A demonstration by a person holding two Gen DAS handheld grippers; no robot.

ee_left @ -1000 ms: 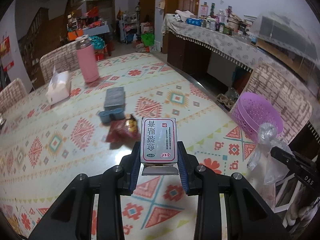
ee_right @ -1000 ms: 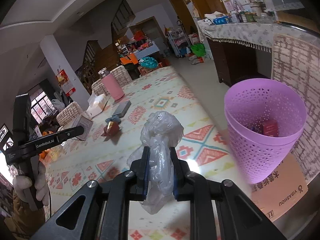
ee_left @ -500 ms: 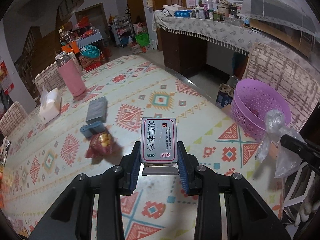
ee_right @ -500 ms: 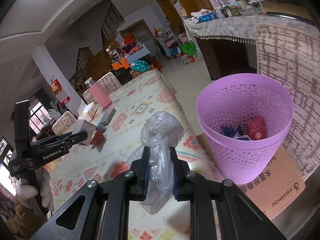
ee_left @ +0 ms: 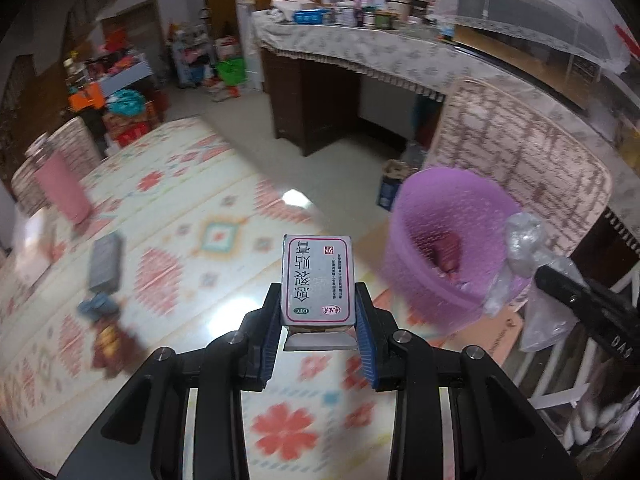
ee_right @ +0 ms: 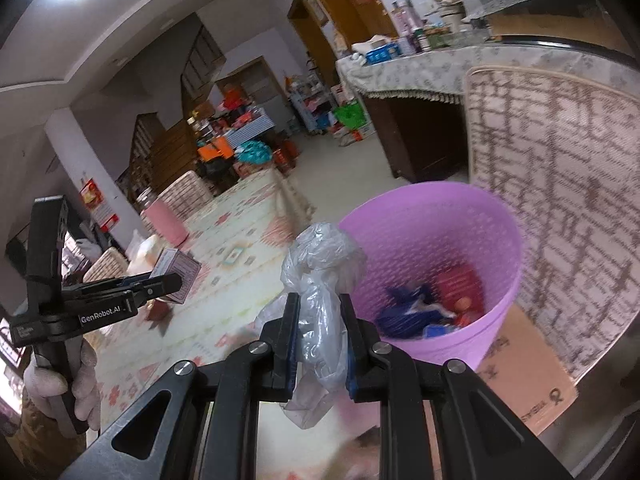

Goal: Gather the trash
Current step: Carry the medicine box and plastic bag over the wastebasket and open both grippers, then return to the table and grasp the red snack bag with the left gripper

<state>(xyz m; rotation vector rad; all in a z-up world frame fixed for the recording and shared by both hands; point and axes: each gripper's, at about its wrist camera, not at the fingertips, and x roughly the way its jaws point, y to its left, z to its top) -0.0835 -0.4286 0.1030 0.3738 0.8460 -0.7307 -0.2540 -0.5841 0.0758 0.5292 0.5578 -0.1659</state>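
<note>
My left gripper [ee_left: 318, 312] is shut on a grey medicine box [ee_left: 317, 278] with a red border, held above the table's right edge, left of the purple basket [ee_left: 416, 280]. My right gripper [ee_right: 319, 320] is shut on a crumpled clear plastic bag [ee_right: 322, 276] and holds it just left of the purple basket [ee_right: 492, 340], near its rim. The basket holds red and blue trash. The bag [ee_left: 520, 248] and the right gripper also show in the left wrist view at the basket's right side. The left gripper with the box [ee_right: 178, 276] shows at the left of the right wrist view.
On the patterned table [ee_left: 180, 208] lie a red snack wrapper [ee_left: 108, 344], a blue item [ee_left: 96, 306], a grey box [ee_left: 106, 262] and a pink flask [ee_left: 62, 184]. A woven chair [ee_right: 560, 160] stands behind the basket, which sits on a cardboard box [ee_right: 524, 380].
Both grippers have moved right toward the purple basket, each keeping its load. The basket now looms larger in both views, and the table items have slid left.
</note>
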